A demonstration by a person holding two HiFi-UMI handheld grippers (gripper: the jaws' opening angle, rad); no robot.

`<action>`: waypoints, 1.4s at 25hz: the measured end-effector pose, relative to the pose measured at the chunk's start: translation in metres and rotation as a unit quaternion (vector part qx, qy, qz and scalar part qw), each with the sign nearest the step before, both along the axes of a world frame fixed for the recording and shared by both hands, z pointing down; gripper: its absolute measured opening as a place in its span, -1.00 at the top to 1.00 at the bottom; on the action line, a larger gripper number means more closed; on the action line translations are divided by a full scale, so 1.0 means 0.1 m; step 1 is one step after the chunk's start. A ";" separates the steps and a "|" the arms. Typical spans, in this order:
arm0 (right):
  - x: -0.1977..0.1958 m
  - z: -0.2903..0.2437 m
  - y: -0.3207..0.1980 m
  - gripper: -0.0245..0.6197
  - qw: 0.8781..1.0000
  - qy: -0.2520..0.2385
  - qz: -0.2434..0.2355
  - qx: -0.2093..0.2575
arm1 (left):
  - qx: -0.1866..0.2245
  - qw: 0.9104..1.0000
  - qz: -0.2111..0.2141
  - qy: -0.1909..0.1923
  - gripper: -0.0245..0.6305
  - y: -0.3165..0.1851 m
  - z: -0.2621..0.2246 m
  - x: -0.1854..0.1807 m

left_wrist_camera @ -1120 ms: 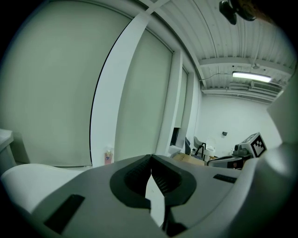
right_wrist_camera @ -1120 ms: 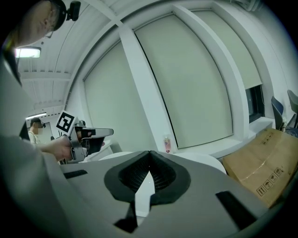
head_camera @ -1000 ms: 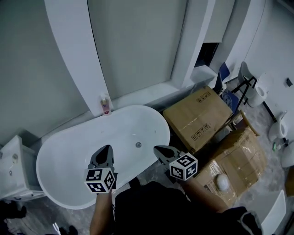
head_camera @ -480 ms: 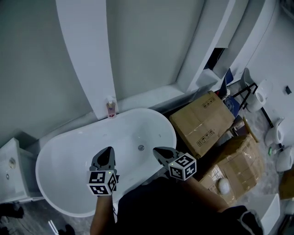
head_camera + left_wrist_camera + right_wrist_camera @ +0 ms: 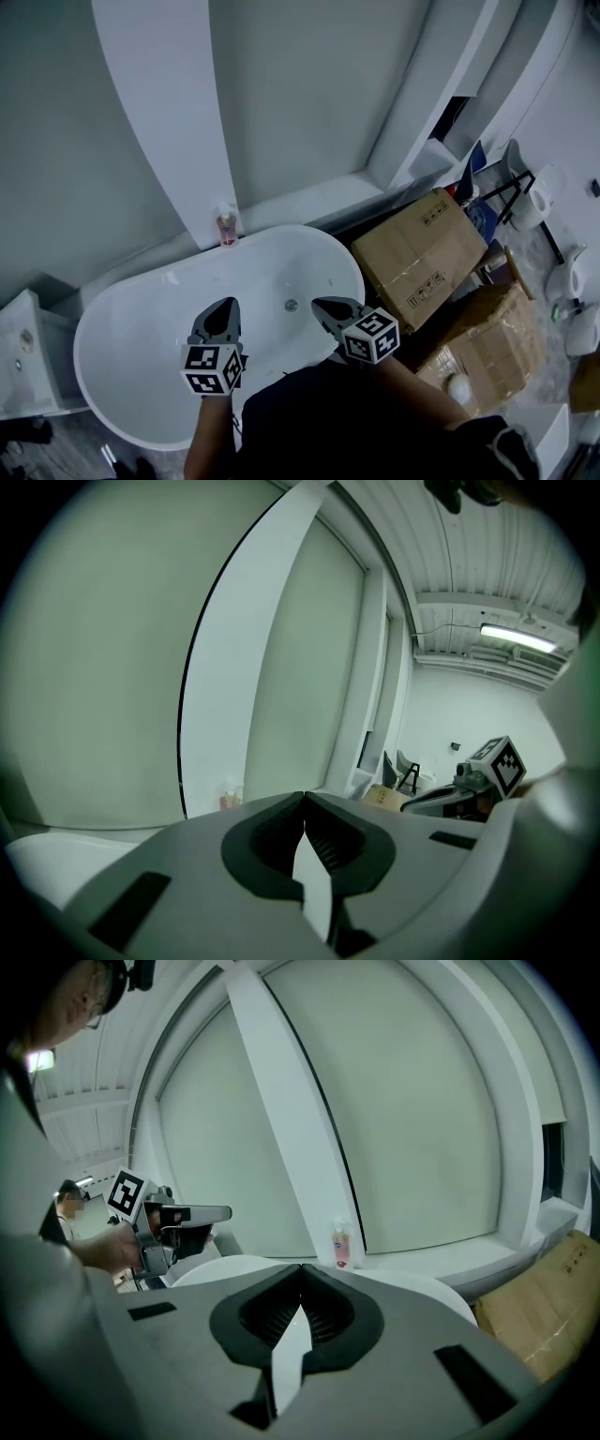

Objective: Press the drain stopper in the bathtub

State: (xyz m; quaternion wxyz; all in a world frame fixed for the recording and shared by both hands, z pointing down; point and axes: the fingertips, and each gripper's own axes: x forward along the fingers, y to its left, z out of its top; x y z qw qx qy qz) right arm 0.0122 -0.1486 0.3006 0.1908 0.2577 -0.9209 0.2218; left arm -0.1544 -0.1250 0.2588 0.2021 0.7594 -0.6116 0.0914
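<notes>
A white oval bathtub lies below me, with a small round metal drain stopper on its floor toward the right end. My left gripper hovers over the tub's middle, shut and empty. To its right, my right gripper is also shut with nothing in it, its tips just right of the stopper and above it. In the left gripper view the jaws meet at the tips, and the right gripper view shows the same. The stopper is hidden in both gripper views.
A small pink soap bottle stands on the ledge behind the tub, also seen as the bottle. Cardboard boxes are stacked to the tub's right. A white fixture sits at the left. A curved white wall panel rises behind.
The head view has shifted slightly, so the tub and stopper sit a little lower and rightward in frame. Both grippers keep their pose over the tub, still shut.
</notes>
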 end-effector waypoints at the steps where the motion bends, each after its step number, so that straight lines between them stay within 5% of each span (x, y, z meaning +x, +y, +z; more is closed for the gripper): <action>1: -0.01 0.02 -0.07 0.88 1.000 0.000 -0.004 -0.002 | -0.003 1.000 -0.001 -0.001 0.89 -0.06 0.02 0.01; 16: -0.03 0.93 -0.82 0.88 0.993 0.037 -0.079 -0.086 | -0.090 0.995 -0.023 0.019 0.89 -0.87 0.76 0.27; 35: -0.20 2.76 -0.99 0.88 0.972 0.111 -0.107 -0.178 | -0.201 0.978 -0.001 0.056 0.89 -1.31 2.62 0.38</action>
